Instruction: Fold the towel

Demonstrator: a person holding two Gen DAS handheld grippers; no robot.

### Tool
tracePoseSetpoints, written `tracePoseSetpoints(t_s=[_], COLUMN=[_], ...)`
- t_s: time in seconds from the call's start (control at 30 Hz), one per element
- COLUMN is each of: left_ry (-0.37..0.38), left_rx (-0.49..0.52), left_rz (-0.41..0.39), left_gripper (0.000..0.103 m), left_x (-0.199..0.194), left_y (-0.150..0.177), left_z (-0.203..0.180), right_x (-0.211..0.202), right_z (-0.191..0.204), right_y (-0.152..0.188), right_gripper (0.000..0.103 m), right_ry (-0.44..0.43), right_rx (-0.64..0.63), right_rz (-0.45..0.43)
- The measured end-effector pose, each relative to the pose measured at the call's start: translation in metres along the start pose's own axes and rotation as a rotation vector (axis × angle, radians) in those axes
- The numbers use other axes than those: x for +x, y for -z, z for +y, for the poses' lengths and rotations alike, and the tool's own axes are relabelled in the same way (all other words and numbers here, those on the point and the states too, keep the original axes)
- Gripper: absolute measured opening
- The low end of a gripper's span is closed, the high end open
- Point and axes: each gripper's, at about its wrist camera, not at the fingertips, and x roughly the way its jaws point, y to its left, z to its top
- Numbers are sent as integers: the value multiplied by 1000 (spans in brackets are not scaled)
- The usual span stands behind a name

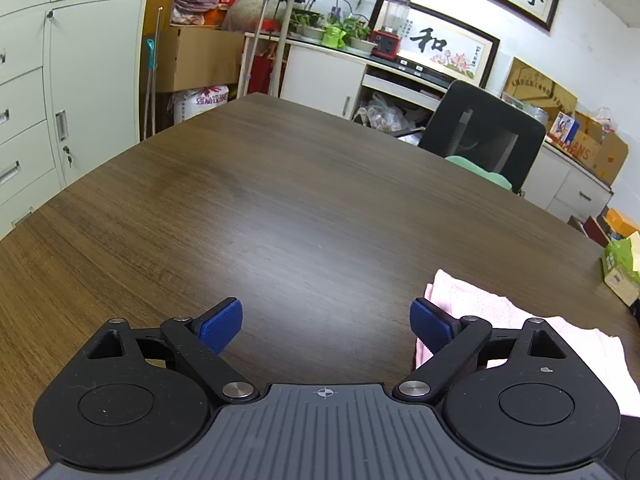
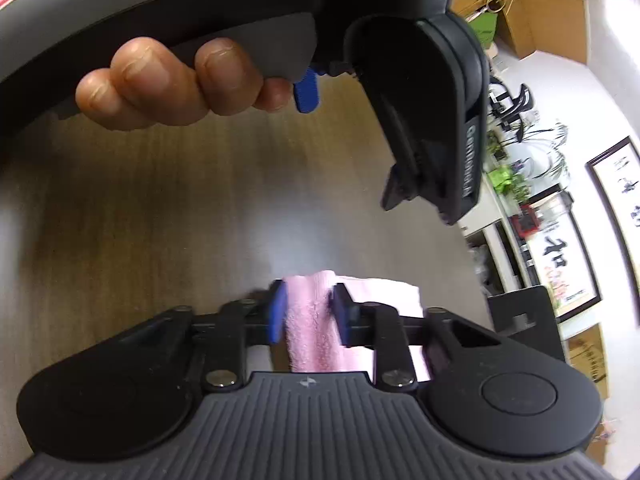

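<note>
The pink towel (image 2: 316, 320) is sitting bunched up on the dark wood table (image 1: 280, 200), and your right gripper (image 2: 308, 312) is pinching a fold of it between its blue pads (image 2: 277, 312), clamped down tight on the fabric. From the left wrist view the towel (image 1: 500, 312) is lying just off to the right side, partly hidden behind the gripper body. Your left gripper (image 1: 326, 322) is hovering over bare table with its fingers spread wide, grasping nothing. In the right wrist view your left hand (image 2: 180, 84) is wrapping around that gripper's handle up top. Behind the table a black office chair (image 1: 484, 136) is sitting pushed in, with something green (image 1: 480, 168) on its seat.
</note>
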Motion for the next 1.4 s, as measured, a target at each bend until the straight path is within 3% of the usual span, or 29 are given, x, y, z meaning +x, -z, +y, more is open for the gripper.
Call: tracePoseSetpoints(t_s=[0.2,0.3,0.37,0.53,0.7,0.77,0.93,1.27,1.4], left_ry=[1,7,8,22,35,31,57,247,268], left_rx=[-12,-19,-23,-45,-55,-50,-65,-80,-69], left_rz=[9,15,14,27,34,40,85,206,221], left_gripper=[94,94,95,96,98,98,98,96,93], left_x=[2,2,2,2,2,4,11,29,36], left_y=[-1,-1,-1,-2,-2,-1,-1,5,6], left_z=[1,3,4,8,11,10,12,10,2], right_x=[3,7,10,5,1,1,-2,-44,-57], right_z=[-13,-26,-40,-62,-47,-39,-38,-41,-41], right_y=[-2,-5,-3,10,11,9,17,43,53], right_gripper=[21,31,37,36,17,10,7,7,7], right_ry=[-45,-82,-123,-277,-237,-180,-134,-91,-84], right_rx=[72,119,179,350,358,342,428,564,584], right_rz=[7,11,9,-22,-39,-25,-52,-186,-220])
